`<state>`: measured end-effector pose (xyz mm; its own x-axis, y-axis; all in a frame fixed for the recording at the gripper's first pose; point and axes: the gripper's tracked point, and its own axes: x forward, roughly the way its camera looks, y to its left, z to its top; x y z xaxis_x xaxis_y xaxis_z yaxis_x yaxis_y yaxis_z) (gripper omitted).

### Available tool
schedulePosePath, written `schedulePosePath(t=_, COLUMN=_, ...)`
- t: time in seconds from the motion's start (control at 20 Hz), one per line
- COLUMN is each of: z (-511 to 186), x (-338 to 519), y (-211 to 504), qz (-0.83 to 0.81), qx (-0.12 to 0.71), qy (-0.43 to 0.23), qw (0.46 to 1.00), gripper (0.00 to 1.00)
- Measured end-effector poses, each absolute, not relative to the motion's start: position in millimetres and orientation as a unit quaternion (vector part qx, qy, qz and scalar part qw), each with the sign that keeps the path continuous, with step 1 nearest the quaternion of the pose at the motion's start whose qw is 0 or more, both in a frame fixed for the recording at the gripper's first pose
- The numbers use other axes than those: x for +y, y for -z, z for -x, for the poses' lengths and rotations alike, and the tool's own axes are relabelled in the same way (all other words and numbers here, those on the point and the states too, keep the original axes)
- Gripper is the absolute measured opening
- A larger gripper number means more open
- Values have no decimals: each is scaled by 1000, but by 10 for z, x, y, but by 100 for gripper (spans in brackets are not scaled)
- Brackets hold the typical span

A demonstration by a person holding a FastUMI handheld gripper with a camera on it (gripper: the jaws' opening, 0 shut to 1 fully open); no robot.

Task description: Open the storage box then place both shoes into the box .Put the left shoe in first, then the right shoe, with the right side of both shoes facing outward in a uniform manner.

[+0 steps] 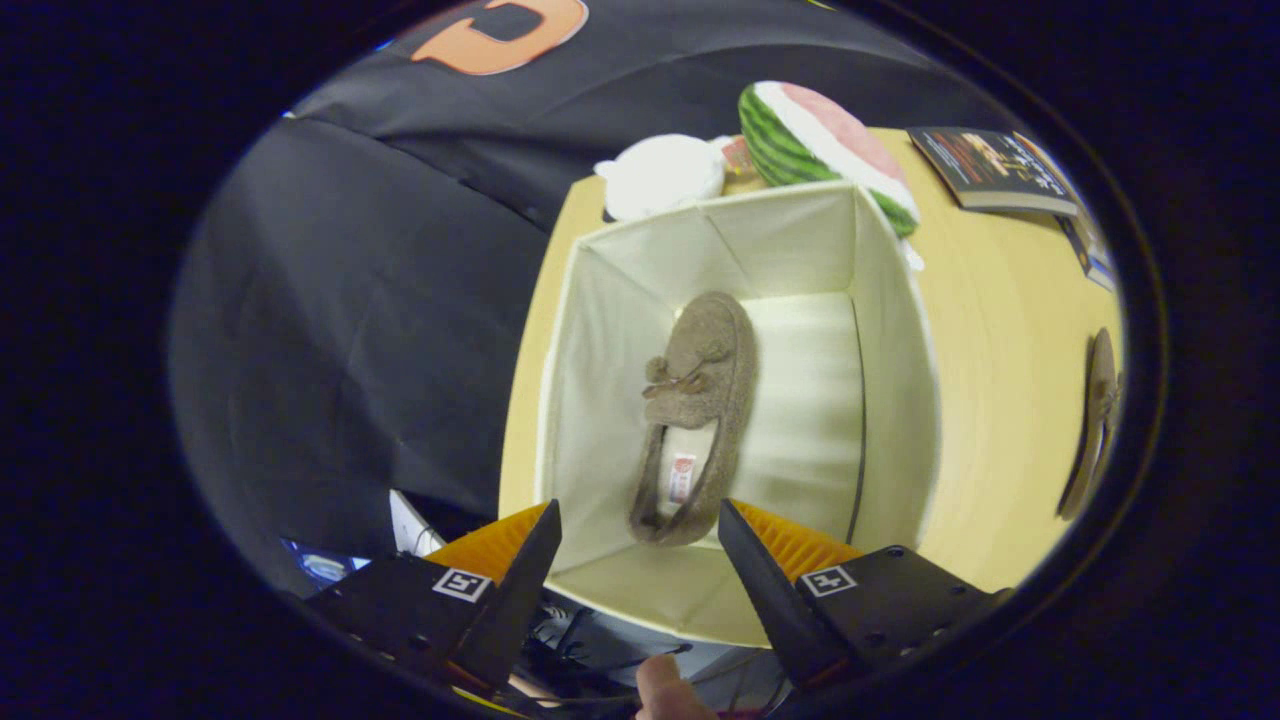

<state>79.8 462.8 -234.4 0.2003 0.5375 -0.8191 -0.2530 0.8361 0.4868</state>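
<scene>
A white fabric storage box stands open on the wooden table, straight below me. One brown slipper with a small bow lies on the box floor, heel toward my fingers and toe pointing away. My gripper hovers above the box's near rim, open, with nothing between its fingers; the slipper's heel shows in the gap between the fingertips. A second brown slipper lies on the table well to the right of the box.
Beyond the box sit a watermelon-slice cushion and a white plush item. A book lies at the table's far right. The table has bare wood to the right of the box. A person's finger shows below the fingers.
</scene>
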Motion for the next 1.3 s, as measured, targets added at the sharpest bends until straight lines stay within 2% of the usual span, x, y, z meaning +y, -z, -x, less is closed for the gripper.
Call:
schedulePosePath(t=0.2, z=-692, x=4215, y=1802, qz=-120, qx=538, qy=-295, qw=780, gripper=96)
schedulePosePath(t=0.4, z=-746, x=3431, y=1579, qz=-122, qx=523, qy=-285, qw=794, gripper=96)
schedulePosePath(t=0.75, z=-1037, x=1776, y=2009, qz=-112, qx=535, qy=-195, qw=814, gripper=96)
schedulePosePath(t=0.95, z=-1185, x=862, y=2482, qz=-82, qx=549, qy=-116, qw=824, gripper=96)
schedulePosePath(t=1.3, z=-1196, x=38, y=3181, qz=-105, qx=588, qy=-47, qw=800, gripper=96)
